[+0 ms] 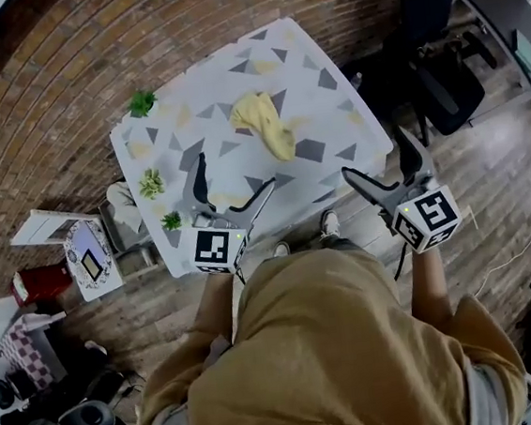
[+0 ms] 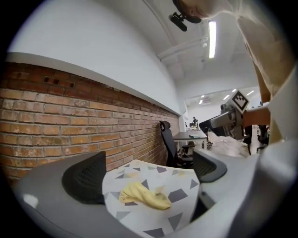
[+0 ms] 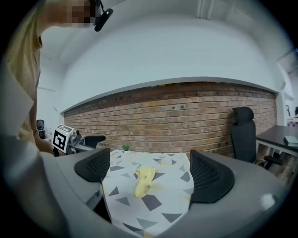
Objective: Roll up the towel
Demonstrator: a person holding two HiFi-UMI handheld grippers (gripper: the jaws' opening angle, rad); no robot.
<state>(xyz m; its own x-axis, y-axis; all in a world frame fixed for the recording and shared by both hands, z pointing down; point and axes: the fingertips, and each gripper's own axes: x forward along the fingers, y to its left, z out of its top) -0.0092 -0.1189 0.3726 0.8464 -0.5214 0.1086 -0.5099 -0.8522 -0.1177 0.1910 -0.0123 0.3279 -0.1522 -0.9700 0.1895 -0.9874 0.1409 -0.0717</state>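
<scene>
Towel (image 1: pixel 266 125) lies in a crumpled yellow heap near the middle of the patterned table (image 1: pixel 330 106), well apart from both tools. The left gripper (image 1: pixel 236 170) and right gripper (image 1: pixel 371 151) hover over the near edge, jaws spread wide with nothing between them. Rolling it as it lies would likely give a lumpy, loose roll, since the cloth is bunched rather than flat, and spreading it leftward could knock the small plants (image 1: pixel 152 183) on that side.

Even indoor light, fair picture quality.
I note 1 ceiling strip light (image 2: pixel 212 33) glaring in the left gripper view; all 3 views bend hard at the edges with dark corners, near foreground is soft, shadows on the table (image 1: pixel 330 106) are faint.
</scene>
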